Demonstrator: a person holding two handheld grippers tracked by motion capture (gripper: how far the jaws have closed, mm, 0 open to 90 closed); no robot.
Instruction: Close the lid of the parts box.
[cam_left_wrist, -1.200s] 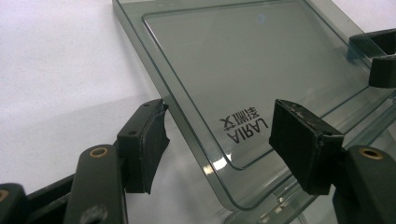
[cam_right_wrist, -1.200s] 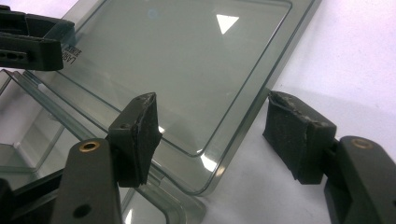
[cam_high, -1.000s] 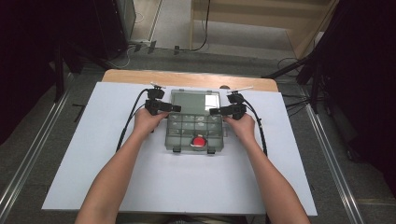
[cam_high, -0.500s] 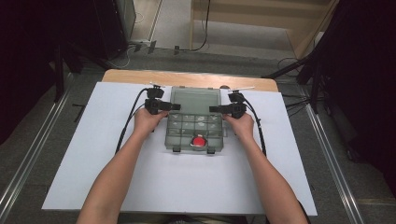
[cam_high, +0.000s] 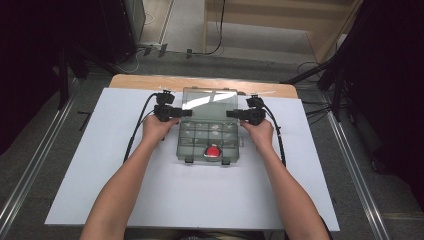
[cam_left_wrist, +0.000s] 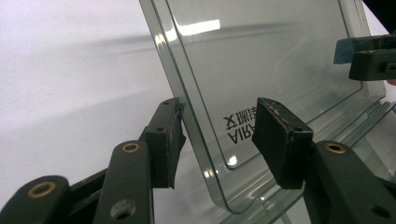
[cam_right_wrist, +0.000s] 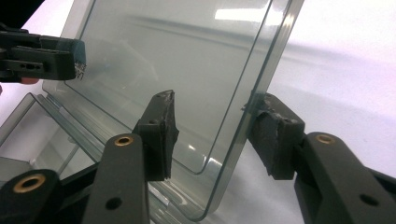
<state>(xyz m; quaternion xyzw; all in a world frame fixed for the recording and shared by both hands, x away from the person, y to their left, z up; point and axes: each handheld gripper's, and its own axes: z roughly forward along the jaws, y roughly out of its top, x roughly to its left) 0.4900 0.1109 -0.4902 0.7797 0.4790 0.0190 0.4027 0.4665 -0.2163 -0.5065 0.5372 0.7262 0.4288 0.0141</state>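
On the white table (cam_high: 100, 150), both grippers' closing fingers (cam_left_wrist: 163, 140) straddle the "AIRA"-printed lid (cam_left_wrist: 261, 60), ungripped.

Both forearms are stretched forward; the left black two-jaw tongs (cam_high: 186, 113) and the right black two-jaw tongs (cam_high: 231, 114) are pointed inward, jaws just closing, half-spread.

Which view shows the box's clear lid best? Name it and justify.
The left gripper view: the lid stands close, tilted up, rim and printed lettering sharp. The right gripper view shows its opposite rim close; the high view shows it whole but small.
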